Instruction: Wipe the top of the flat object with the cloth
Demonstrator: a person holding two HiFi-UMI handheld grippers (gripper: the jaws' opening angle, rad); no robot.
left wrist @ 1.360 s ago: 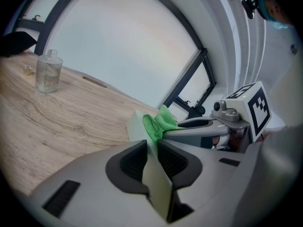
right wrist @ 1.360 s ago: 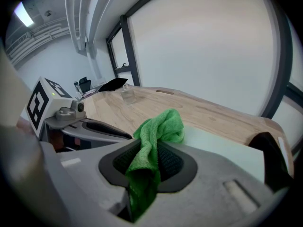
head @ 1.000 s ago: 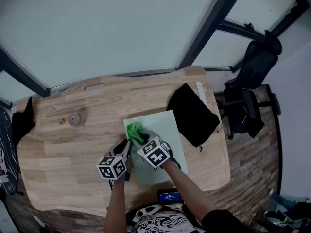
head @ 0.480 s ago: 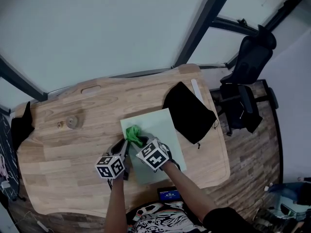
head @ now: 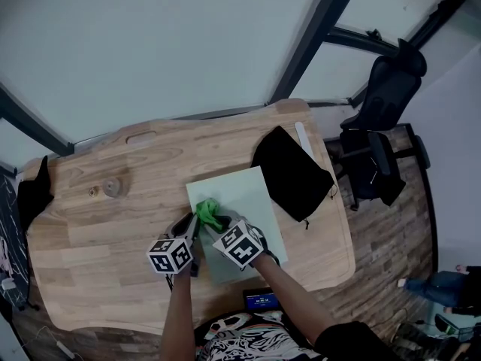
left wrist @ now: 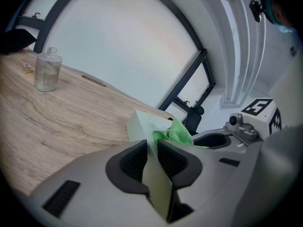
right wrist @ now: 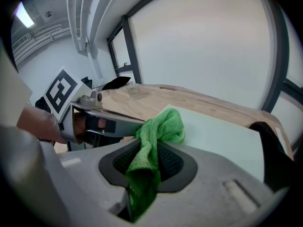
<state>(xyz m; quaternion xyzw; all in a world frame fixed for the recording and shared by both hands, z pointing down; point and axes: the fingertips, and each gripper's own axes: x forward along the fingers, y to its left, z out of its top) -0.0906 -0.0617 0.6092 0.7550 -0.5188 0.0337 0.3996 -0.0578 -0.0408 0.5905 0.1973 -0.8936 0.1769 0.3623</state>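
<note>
Pale wooden bench [head: 113, 232] against a white wall [head: 150, 43] crossed by dark beams [head: 301, 51]; black office chair [head: 379, 111] beside it on plank floor [head: 383, 277].

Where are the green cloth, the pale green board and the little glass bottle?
green cloth [right wrist: 161, 124], right gripper view, its bunched top.
pale green board [head: 248, 190], head view, bare far surface.
glass bottle [left wrist: 47, 72], left gripper view, its body.
</note>
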